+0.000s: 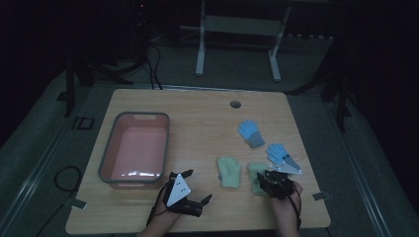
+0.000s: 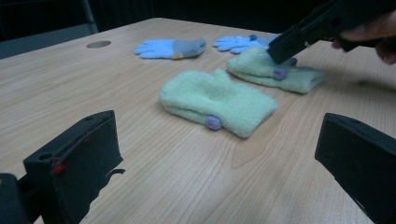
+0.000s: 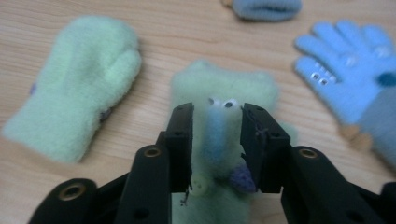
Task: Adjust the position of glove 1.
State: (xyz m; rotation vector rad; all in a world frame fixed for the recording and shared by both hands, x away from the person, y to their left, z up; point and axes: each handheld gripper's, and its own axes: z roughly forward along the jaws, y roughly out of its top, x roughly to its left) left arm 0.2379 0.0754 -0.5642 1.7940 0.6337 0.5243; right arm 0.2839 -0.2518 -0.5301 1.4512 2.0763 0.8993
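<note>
Right gripper (image 1: 271, 178) jaws narrow, over one green mitten (image 3: 219, 140) | left gripper (image 1: 197, 201) wide, idle | wooden table (image 1: 197, 113), dark room | 2 green mittens, 2 blue gloves (image 1: 251, 132), 1 pink bin (image 1: 136, 148)

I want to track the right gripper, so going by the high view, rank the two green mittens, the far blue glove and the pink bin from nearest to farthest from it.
1. Right green mitten, under the right gripper.
2. Left green mitten, just left of it.
3. Far blue glove, beyond, toward the table's back.
4. Pink bin, far left.
</note>
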